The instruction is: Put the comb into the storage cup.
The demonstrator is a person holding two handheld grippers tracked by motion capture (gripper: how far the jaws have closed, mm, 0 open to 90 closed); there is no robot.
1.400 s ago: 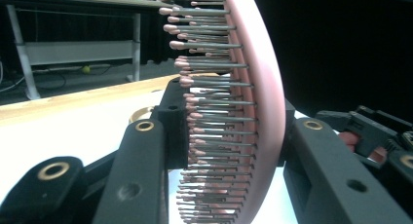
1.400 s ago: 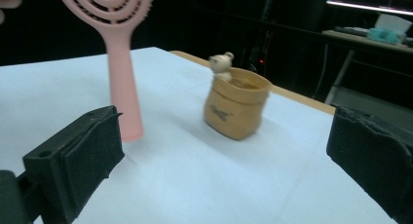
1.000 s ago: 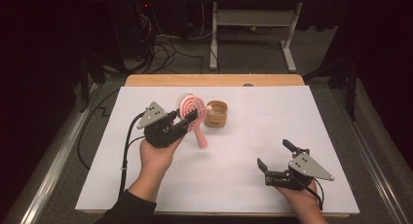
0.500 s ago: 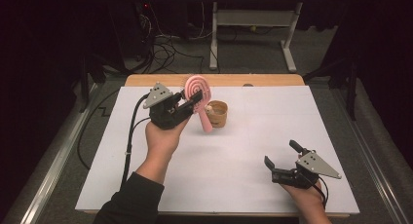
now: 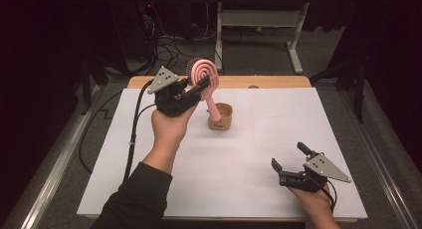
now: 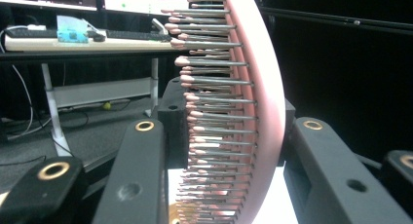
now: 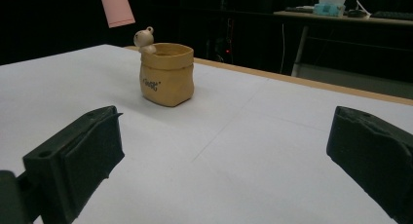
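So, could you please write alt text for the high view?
The left gripper holds a pink hairbrush above a small tan cup on a white table. The right gripper rests open near the front edge.

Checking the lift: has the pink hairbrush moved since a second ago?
Yes. The pink hairbrush, clamped in the left gripper, has risen off the table, its handle now hanging above the tan cup.

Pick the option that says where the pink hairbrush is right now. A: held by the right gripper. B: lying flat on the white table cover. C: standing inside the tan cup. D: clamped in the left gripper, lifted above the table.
D: the left gripper is shut on the pink hairbrush, whose handle hangs in the air above the tan cup.
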